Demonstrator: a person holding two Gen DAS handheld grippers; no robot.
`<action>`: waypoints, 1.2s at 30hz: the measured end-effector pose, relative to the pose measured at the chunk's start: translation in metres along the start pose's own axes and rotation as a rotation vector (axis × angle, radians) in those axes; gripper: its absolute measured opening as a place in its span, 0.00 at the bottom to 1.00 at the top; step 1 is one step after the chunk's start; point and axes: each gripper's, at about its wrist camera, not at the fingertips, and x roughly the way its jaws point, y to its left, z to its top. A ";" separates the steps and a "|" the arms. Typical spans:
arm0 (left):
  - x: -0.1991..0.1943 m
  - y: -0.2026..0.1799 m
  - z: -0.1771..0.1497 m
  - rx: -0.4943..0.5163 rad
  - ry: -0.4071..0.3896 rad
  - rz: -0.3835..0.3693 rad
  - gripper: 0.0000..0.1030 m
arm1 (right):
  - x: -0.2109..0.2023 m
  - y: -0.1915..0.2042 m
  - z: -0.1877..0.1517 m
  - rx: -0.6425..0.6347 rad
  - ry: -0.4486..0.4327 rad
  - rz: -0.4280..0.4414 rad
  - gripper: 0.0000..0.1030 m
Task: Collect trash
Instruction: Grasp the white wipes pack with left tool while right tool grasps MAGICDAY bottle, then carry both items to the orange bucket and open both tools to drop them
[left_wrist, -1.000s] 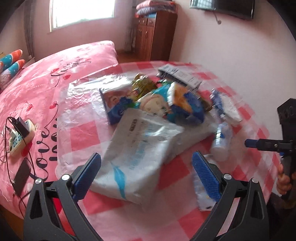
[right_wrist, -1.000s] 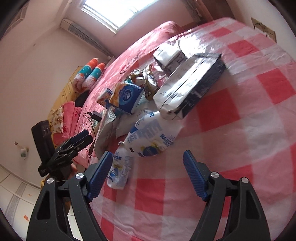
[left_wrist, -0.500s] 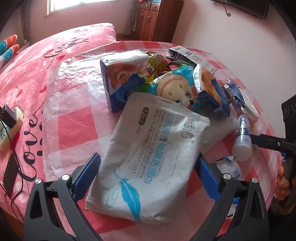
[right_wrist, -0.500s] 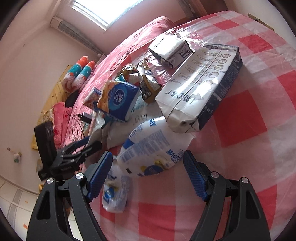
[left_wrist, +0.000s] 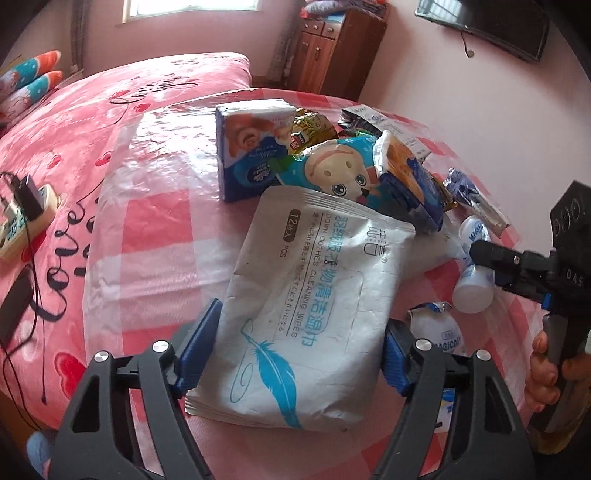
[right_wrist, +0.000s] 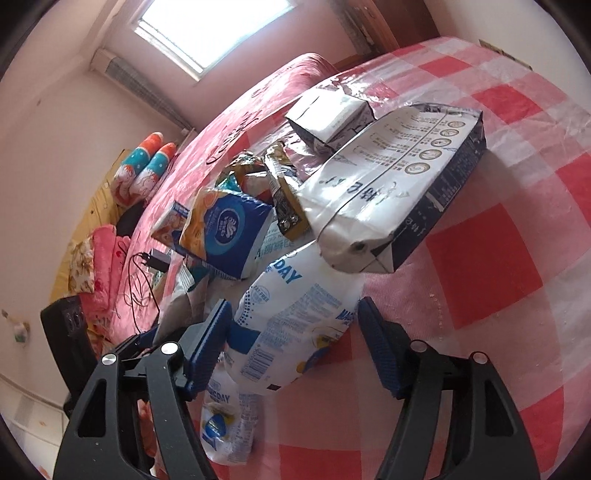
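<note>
A pile of trash lies on a red-checked plastic sheet (left_wrist: 155, 236) on the bed. In the left wrist view my left gripper (left_wrist: 301, 354) is open, its blue pads either side of the near end of a white wet-wipes pack (left_wrist: 314, 302). Behind it lie a blue tissue pack (left_wrist: 251, 151), a cartoon-face wrapper (left_wrist: 340, 173) and snack bags. In the right wrist view my right gripper (right_wrist: 295, 350) is open around a white-and-blue MAGICDAY bag (right_wrist: 295, 325). A second such bag (right_wrist: 225, 424) lies below. A large white-and-navy bag (right_wrist: 399, 192) lies behind.
A power strip with a charger (left_wrist: 26, 214) and a dark phone (left_wrist: 14, 306) lie on the pink bedspread at the left. A wooden cabinet (left_wrist: 336, 51) stands by the far wall. The other gripper and hand (left_wrist: 554, 295) show at the right edge.
Both grippers have moved forward and down. The wipes pack now sits between the left pads, and the MAGICDAY bag between the right pads. Both stay open.
</note>
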 end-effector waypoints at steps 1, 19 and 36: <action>-0.002 0.001 -0.002 -0.018 -0.009 -0.002 0.74 | -0.001 -0.001 -0.002 -0.005 -0.001 0.005 0.67; -0.070 0.013 -0.051 -0.207 -0.143 0.035 0.73 | -0.033 0.030 -0.036 -0.104 0.034 0.114 0.66; -0.200 0.106 -0.196 -0.467 -0.244 0.377 0.73 | 0.015 0.227 -0.132 -0.462 0.329 0.420 0.66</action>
